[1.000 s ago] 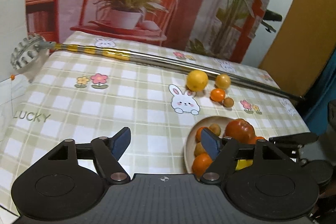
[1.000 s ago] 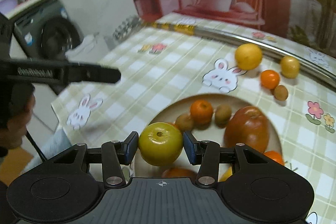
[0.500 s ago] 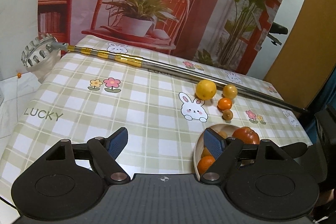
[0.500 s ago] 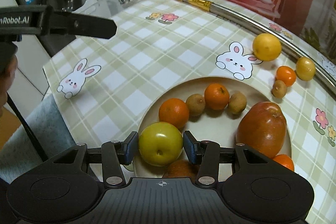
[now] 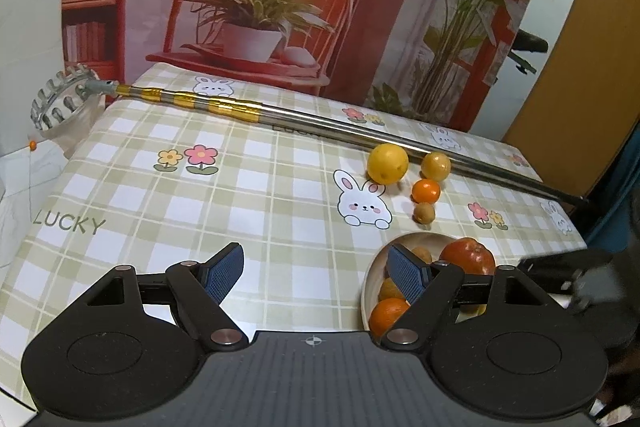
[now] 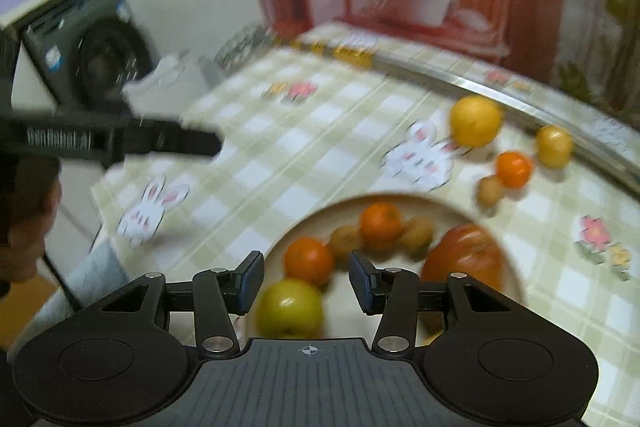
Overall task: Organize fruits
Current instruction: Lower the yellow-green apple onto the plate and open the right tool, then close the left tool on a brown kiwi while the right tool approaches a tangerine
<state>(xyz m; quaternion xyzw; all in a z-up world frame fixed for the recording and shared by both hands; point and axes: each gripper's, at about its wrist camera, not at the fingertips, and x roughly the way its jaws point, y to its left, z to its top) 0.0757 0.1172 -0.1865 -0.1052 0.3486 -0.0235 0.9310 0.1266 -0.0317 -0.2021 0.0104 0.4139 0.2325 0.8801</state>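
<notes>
Now | right gripper (image 6: 306, 281) jaws wide | green apple (image 6: 289, 308) below them, on plate (image 6: 514, 277)

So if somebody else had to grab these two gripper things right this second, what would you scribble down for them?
Left gripper: open, empty, hovering over the table near the plate's left edge.
Right gripper: open, above the plate; the green apple lies in the plate, free of the pads.
In the plate: the apple, two oranges, some small brown fruits and a big red fruit.
Still on the tablecloth by the metal pole: a large yellow fruit, a smaller yellow one, an orange and a small brown fruit.
Left to do: move those four into the plate.
</notes>
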